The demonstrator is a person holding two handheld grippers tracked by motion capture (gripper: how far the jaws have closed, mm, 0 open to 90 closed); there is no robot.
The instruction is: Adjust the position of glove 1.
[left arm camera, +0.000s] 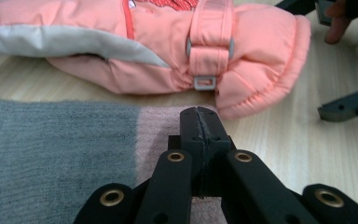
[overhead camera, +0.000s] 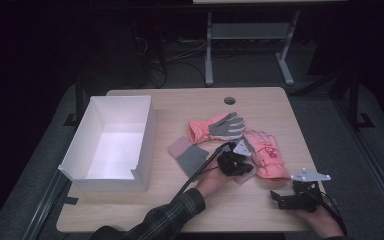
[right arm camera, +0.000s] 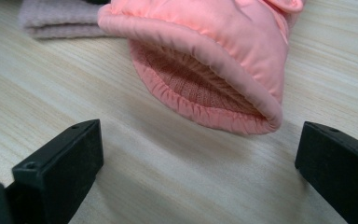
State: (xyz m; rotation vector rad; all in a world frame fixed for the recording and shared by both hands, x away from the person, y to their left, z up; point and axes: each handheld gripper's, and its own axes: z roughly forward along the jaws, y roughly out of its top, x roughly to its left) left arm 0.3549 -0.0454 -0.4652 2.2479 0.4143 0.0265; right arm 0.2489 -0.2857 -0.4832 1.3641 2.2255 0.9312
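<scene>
Two salmon-pink gloves lie mid-table: one palm-up with a grey palm [overhead camera: 220,127], the other [overhead camera: 267,155] to its right. A grey-and-pink sock [overhead camera: 187,155] lies to their left. My left gripper [overhead camera: 235,162] is beside the right glove, over a second grey-and-pink sock [left arm camera: 51,149]. Its jaws are shut, tips [left arm camera: 199,114] over the sock's pink end; I cannot tell whether fabric is pinched. The glove's strapped cuff [left arm camera: 205,51] lies just beyond. My right gripper [overhead camera: 280,200] stands open near the front edge; its jaws [right arm camera: 198,158] are wide apart before the glove's open cuff [right arm camera: 205,60].
A white open-topped box [overhead camera: 115,145] stands at the table's left. A round cable hole [overhead camera: 229,100] sits near the far edge. Bare wood runs along the front. The right gripper's jaws [left arm camera: 345,107] show at the far right of the left gripper view.
</scene>
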